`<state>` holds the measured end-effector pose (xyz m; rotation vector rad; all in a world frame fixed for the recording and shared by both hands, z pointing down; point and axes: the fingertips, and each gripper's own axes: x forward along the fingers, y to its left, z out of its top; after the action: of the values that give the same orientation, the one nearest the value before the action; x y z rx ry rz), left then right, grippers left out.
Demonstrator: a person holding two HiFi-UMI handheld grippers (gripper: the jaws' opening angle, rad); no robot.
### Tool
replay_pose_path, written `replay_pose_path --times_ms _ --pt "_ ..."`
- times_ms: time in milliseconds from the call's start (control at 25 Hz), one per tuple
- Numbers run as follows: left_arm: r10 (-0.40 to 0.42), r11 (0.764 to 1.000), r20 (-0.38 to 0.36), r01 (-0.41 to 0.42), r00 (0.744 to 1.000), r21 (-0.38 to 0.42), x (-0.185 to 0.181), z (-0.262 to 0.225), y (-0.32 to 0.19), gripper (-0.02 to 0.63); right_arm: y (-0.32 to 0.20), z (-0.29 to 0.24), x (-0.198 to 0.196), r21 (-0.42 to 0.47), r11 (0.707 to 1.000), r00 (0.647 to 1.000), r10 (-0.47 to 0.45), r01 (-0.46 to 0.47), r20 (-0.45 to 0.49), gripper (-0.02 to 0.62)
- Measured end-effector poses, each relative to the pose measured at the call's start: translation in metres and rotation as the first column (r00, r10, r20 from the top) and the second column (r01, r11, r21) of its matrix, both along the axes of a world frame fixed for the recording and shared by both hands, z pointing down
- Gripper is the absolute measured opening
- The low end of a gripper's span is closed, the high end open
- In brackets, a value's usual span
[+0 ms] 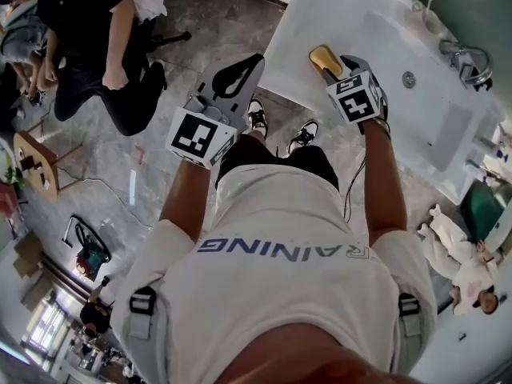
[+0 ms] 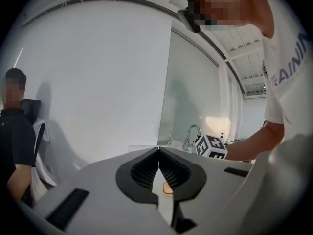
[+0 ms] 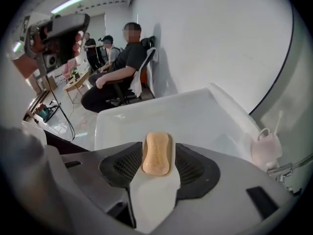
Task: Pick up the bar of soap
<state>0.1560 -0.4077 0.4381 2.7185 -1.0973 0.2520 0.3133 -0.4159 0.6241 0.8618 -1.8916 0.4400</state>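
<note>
A tan bar of soap [image 1: 326, 57] [image 3: 157, 153] lies flat on the white washbasin counter [image 1: 320, 6] [image 3: 146, 116], near its front left corner. My right gripper [image 1: 334, 72] [image 3: 157, 147] is low over the counter. Its jaws stand open, one on each side of the soap, with the bar's near half between the black ribbed pads [image 3: 122, 166]. My left gripper [image 1: 253, 58] [image 2: 159, 155] hangs off the counter, over the floor to its left. It is shut, tips meeting, with nothing in it.
A sink basin [image 1: 416, 94] with a chrome faucet [image 1: 468, 58] [image 2: 191, 133] lies right of the soap. A pale cup [image 3: 266, 148] with a stick in it stands at the counter's back. A seated person [image 1: 104, 46] [image 3: 122, 67] and a small table [image 1: 32, 162] are off to the left.
</note>
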Motion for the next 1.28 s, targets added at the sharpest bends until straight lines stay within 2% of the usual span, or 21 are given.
replay_pose_path --times_ms 200,760,960,1280 --pt "-0.020 0.998 -0.026 0.019 0.999 -0.057 -0.013 0.019 -0.006 0.009 -0.004 0.044 -0.004 -0.099 0.995 0.999 -0.025 0.021 -0.042 0.225" --pt "0.016 0.993 -0.068 -0.024 0.998 -0.112 -0.005 0.036 -0.007 0.009 -0.013 0.065 -0.008 -0.197 0.976 0.975 -0.130 0.094 -0.179 0.212" --pt "0.026 0.994 -0.063 -0.032 0.998 -0.108 -0.004 0.030 -0.003 0.009 -0.013 0.063 -0.007 -0.145 0.987 0.987 -0.088 0.068 -0.138 0.196" --pt "0.041 0.996 -0.046 -0.045 0.998 -0.076 0.003 0.014 -0.003 0.009 -0.020 0.022 -0.003 0.034 0.999 1.000 0.013 -0.012 -0.011 0.190"
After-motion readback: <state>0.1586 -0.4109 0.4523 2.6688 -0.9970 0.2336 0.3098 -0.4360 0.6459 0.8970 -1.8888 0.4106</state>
